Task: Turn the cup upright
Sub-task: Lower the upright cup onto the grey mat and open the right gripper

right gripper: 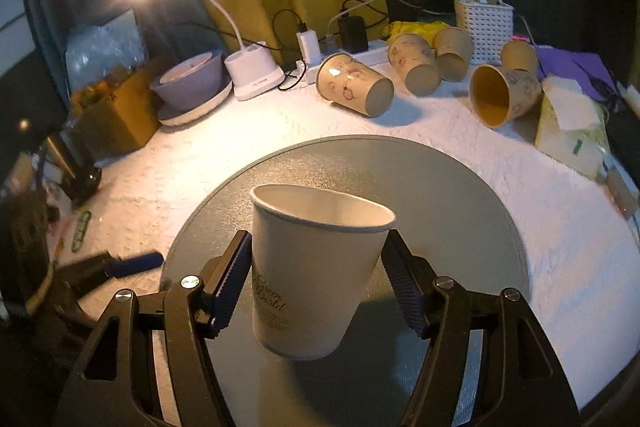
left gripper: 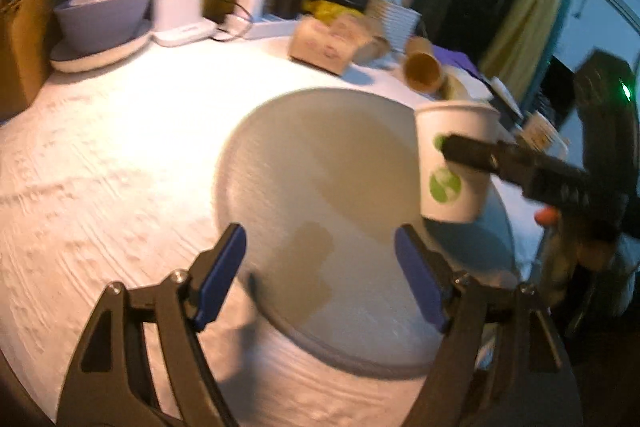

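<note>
**White cup held mouth-up over the grey disc**

A white basket [right gripper: 483, 23] at the back of the table [right gripper: 200, 163] holds upright packets, too small to make out. A purple bowl [right gripper: 192, 79] sits on a white plate [right gripper: 200, 109] at the left; its contents are unclear. Four tan cups lie on their sides near the basket; the one with its mouth toward the camera [right gripper: 500, 97] shows a bare yellow inside. A lit lamp [right gripper: 256, 71] stands beside the bowl.

The cup [right gripper: 312, 267] is white with green print and nothing visible inside. It stands mouth-up, slightly tilted, its base just above the disc [right gripper: 460, 195]. The right gripper [right gripper: 312, 283] clasps it: the left pad presses the wall below the rim and the right pad meets the opposite wall, so the cup fills the space between the jaws.

The left gripper [left gripper: 320, 275] hovers over the near side of the disc with its jaws spread wide and nothing between them. In its view the cup [left gripper: 454, 163] is ahead and to the right, well apart.
</note>
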Demonstrator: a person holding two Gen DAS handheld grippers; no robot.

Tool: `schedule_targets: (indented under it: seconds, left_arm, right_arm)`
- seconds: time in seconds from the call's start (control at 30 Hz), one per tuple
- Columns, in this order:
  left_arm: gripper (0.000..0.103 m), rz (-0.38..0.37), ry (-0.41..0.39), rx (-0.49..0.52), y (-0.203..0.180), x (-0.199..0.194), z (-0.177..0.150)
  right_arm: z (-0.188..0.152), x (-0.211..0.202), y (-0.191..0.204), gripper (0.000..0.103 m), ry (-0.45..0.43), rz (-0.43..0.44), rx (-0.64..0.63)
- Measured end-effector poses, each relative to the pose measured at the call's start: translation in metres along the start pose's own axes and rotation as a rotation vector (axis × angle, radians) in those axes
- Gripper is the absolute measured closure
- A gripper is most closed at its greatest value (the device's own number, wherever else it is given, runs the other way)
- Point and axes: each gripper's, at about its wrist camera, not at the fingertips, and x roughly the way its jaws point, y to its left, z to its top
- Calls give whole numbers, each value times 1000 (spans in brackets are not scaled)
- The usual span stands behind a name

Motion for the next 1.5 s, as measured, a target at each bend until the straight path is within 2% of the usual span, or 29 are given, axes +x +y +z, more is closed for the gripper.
schedule_targets:
  seconds: [0.27, 0.6, 0.93, 1.1, 1.5]
  left_arm:
    - [25, 24, 2, -33, 7, 5, 11]
    - [23, 28, 19, -43, 3, 9, 4]
    - [22, 42, 0, -20, -8, -4, -7]
    - [21, 54, -21, 3, -16, -12, -9]
    - [21, 62, -68, 76, -38, -38, -20]
  right_arm:
    - [4, 7, 17, 34, -63, -43, -117]
    - [-19, -4, 29, 34, -126, -112, -219]
    - [-41, -12, 30, 33, -105, -129, -203]
    - [-47, -18, 30, 24, -94, -125, -189]
    - [-64, -49, 30, 24, -96, -133, -122]
